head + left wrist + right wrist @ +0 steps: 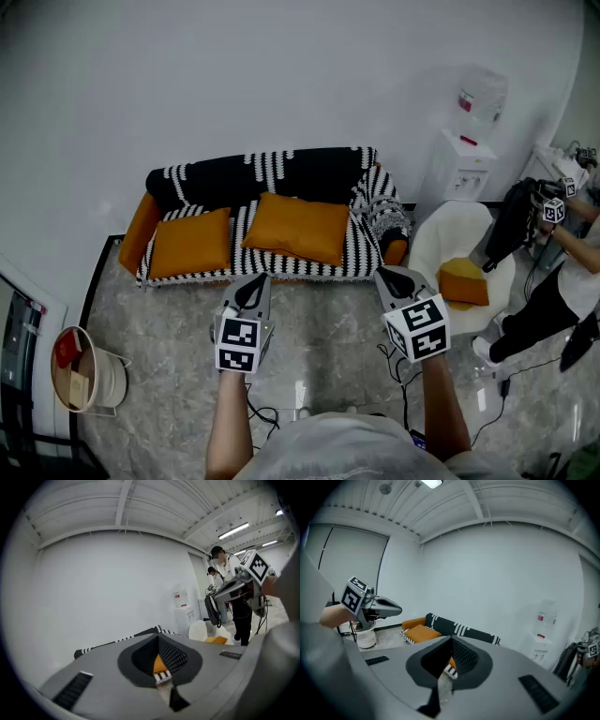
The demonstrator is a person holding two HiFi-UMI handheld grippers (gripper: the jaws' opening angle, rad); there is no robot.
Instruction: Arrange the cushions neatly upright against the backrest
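In the head view a sofa (366, 239) with a black-and-white striped cover stands against the white wall. Two orange cushions lie flat on its seat, one on the left (190, 243) and a larger one in the middle (297, 228). A third orange cushion (462, 284) rests on a white chair (441, 234) to the right of the sofa. My left gripper (251, 284) and right gripper (391, 277) hover over the floor in front of the sofa. Both point at it, shut and with nothing in them. In each gripper view the jaws are closed.
A white water dispenser (462, 161) stands by the wall right of the sofa. A person (553, 281) with another gripper is at the far right. A pale bucket (89, 370) sits at the left. Cables (398, 370) trail on the marble floor near my feet.
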